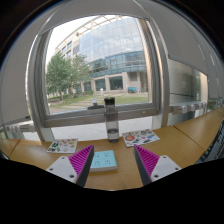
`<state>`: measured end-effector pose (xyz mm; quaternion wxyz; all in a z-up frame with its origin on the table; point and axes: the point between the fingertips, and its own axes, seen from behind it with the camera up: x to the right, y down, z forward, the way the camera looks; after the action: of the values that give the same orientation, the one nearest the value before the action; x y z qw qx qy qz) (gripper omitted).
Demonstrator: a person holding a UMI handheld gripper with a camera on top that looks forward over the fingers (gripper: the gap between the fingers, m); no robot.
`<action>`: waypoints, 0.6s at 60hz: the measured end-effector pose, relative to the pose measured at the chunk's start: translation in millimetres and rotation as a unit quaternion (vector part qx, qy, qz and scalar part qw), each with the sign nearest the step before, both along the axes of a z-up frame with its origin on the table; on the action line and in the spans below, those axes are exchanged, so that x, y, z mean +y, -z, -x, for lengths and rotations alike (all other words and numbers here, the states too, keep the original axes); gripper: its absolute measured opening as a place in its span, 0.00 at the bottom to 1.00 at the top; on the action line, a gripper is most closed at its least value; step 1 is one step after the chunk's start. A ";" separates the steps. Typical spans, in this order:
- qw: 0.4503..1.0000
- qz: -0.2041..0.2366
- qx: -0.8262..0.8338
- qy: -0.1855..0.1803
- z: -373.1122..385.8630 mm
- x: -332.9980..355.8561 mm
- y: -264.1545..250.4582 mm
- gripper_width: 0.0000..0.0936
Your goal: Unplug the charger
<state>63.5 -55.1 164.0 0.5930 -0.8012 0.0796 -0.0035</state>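
1. Charger point(111, 131): a small dark upright thing is standing at the far edge of the worktop point(120, 178), against the low wall under the window point(100, 60). Judging it to be the charger, probably sitting in a socket there; too small to confirm plug or cable.
2. Relative to the gripper point(114, 160): the charger is lying beyond the fingers, roughly straight ahead along their line, well apart, nothing touching.
3. Gripper state: released, the two pink pads point(82, 158) are showing a wide gap, holding nothing.
4. Between the fingers, just ahead: a pale blue booklet point(104, 159) is lying flat on the worktop, resting on its own, not gripped.
5. Beyond the left finger: a colourful card sheet point(62, 146) is lying flat. Beyond the right finger: another colourful sheet point(140, 137) is lying near the charger.
6. Why placed so: the charger is likely sitting at the wall because that's where power would be; the gripper is looking spread and aimed that way, reads as lining up an approach.
7. Stage, judged: the unplugging is not yet started; reach forward over the booklet is needed first.
8. Risk: brushing the booklet or sheets on the way in.
9. Outside the window: glass building point(118, 50), trees point(58, 72), lawn.
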 end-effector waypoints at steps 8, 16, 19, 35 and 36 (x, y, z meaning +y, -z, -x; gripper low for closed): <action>0.999 0.010 -0.035 -0.011 46.1 -25.6 9.3 0.85; 0.998 0.030 -0.048 -0.039 89.1 -47.0 29.1 0.86; 0.997 0.035 -0.049 -0.046 100.0 -52.2 33.8 0.87; 0.996 0.042 -0.060 -0.057 121.3 -67.1 45.0 0.87; 0.996 0.042 -0.057 -0.059 122.4 -67.3 45.4 0.87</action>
<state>-58.9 -122.3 118.6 0.5612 -0.8275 -0.0023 -0.0178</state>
